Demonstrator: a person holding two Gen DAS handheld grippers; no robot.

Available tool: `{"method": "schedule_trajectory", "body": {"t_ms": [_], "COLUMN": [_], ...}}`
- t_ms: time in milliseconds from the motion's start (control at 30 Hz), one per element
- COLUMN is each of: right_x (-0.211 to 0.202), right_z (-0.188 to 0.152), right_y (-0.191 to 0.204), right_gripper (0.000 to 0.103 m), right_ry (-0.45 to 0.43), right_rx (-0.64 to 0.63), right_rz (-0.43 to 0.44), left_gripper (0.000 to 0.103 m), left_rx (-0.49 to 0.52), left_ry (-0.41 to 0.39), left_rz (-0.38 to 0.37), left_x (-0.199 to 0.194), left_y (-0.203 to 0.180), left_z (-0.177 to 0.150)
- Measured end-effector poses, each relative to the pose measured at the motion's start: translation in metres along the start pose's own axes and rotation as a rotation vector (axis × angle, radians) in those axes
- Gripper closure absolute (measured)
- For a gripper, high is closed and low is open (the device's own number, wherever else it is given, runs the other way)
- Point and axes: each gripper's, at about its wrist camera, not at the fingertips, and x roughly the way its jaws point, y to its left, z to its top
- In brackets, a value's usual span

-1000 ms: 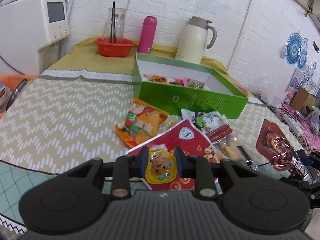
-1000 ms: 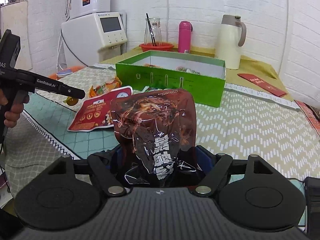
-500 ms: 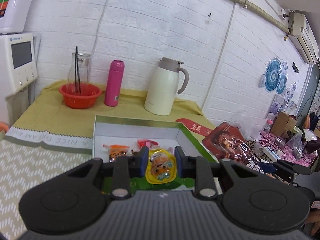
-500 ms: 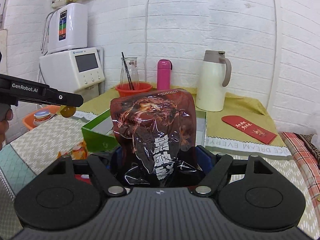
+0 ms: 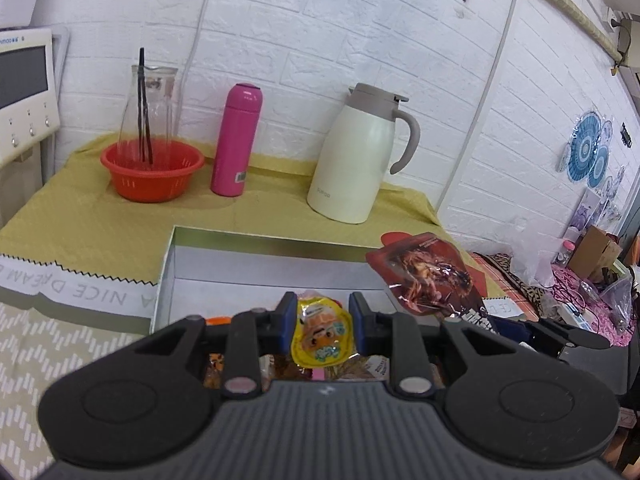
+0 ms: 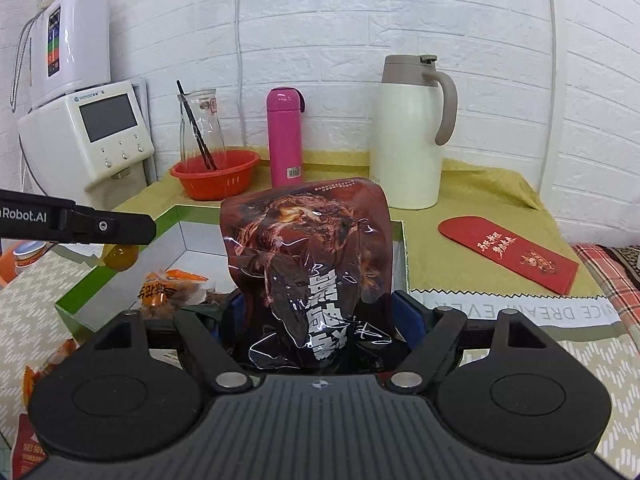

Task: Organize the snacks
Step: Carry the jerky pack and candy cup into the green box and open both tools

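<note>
The left gripper (image 5: 323, 322) pinches a yellow snack cup (image 5: 322, 338) and the right gripper (image 6: 324, 316) clamps a brown pouch (image 6: 308, 248), both over the open box (image 5: 256, 252), jug (image 5: 360, 156) at one o'clock.

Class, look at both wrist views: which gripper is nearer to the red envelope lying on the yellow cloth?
Right. The right gripper, shut on the brown snack pouch, is beside the red envelope; the left gripper, holding a yellow packet, is farther off, across the box.

Box floor (image 5: 224, 292) mostly hidden behind left gripper (image 5: 322, 320); snacks beneath unidentifiable.
</note>
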Motion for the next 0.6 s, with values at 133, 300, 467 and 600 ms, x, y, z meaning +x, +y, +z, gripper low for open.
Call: {"method": "schedule_trajectory", "body": {"t_ms": [133, 300, 467, 600], "right_x": [0.021, 0.035, 0.032, 0.031], "right_z": [0.000, -0.005, -0.011, -0.010], "right_y": [-0.002, 0.009, 0.010, 0.006], "right_gripper": [0.000, 0.000, 0.000, 0.000], "right_ry": [0.029, 0.048, 0.034, 0.036], "right_rx": [0.003, -0.115, -0.151, -0.118], "right_rz": [0.005, -0.006, 0.016, 0.020], "left_gripper": [0.076, 0.043, 0.034, 0.028], "left_rx": [0.007, 0.005, -0.041, -0.014], "left_ry": [0.019, 0.008, -0.017, 0.006], "left_rz": [0.012, 0.033, 0.050, 0.126], "left_x": [0.020, 0.031, 0.030, 0.030], "left_y": [0.005, 0.008, 0.012, 0.005], "left_z": [0.000, -0.005, -0.011, -0.014]}}
